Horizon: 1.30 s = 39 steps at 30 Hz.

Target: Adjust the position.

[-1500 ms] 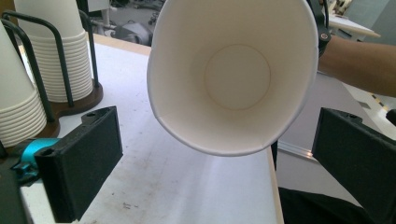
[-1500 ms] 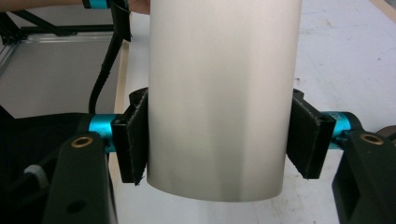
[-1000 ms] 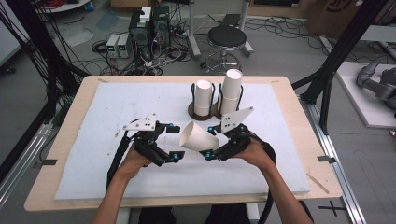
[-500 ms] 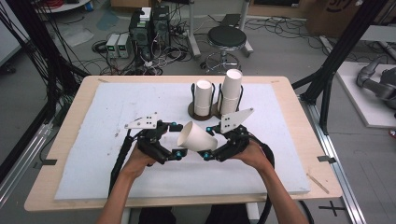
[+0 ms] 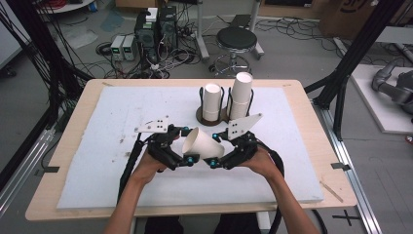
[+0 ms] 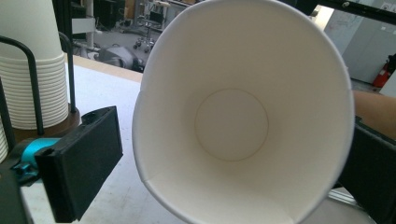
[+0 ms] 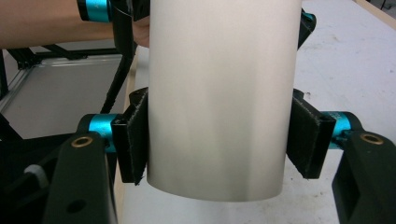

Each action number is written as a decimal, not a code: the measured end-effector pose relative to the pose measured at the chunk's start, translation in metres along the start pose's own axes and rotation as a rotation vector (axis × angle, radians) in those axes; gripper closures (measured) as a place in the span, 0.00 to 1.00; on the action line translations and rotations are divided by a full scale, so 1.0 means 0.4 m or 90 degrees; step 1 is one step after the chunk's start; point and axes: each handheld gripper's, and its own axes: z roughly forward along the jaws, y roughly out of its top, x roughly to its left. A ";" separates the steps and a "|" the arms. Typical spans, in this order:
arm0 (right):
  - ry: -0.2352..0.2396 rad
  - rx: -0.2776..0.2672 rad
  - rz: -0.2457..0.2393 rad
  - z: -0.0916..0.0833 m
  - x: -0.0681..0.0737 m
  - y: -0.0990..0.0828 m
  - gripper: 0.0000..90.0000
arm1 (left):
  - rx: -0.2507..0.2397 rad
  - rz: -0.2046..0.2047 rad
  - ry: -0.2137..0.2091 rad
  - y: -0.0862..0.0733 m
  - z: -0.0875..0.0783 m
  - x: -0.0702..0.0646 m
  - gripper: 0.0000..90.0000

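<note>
Closest to the person's side, two bare forearms come up over the near edge of the white mat (image 5: 97, 180), each hand wrapped round a black gripper. Between them, above the mat, a white paper cup (image 5: 202, 145) lies on its side in the air, its mouth turned toward the left gripper (image 5: 187, 145) and its base toward the right gripper (image 5: 215, 150).

The right gripper is clamped on the cup: in the right gripper view both black pads (image 7: 133, 140) press flat against the cup's wall (image 7: 219, 93) near its base end, one on either side.

The left gripper stands at the cup's mouth. In the left gripper view the open rim and the round bottom inside (image 6: 232, 125) face the camera; the near jaw pad (image 6: 81, 163) sits just beside the rim with a gap showing, and the rim looks slightly squeezed out of round. The other jaw is at the cup's far side, where I cannot tell if it touches. So those jaws are spread wide about the mouth, not plainly pressing.

Beyond the cup, farther up the mat, stands a dark wire cup holder (image 5: 200, 117) carrying two stacks of white cups (image 5: 240, 95). Past the table's far edge there is a round stool (image 5: 236, 38).
</note>
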 end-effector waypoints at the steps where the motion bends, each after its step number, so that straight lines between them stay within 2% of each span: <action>1: 0.000 0.000 0.000 0.000 0.000 0.000 0.38 | 0.000 0.000 0.000 0.000 0.000 0.000 0.02; 3: 0.001 -0.001 0.000 0.000 0.000 0.000 0.38 | 0.001 -0.001 -0.013 0.001 0.003 0.001 0.02; 11: 0.007 -0.006 -0.006 0.000 0.000 0.002 0.38 | -0.002 -0.006 -0.033 0.000 0.007 0.007 0.02; 27: 0.016 -0.029 0.000 0.001 -0.005 0.000 0.38 | -0.023 -0.007 -0.044 0.001 0.011 0.012 0.03; 30: 0.018 -0.034 0.001 0.003 -0.006 -0.003 0.38 | -0.035 -0.008 -0.049 0.004 0.006 0.012 0.03; 32: 0.020 -0.036 0.003 0.004 -0.006 -0.005 0.38 | -0.039 -0.004 -0.054 0.004 0.006 0.012 0.08; 39: 0.023 -0.039 0.004 0.007 -0.006 -0.008 0.38 | -0.042 -0.006 -0.061 0.003 0.009 0.012 0.11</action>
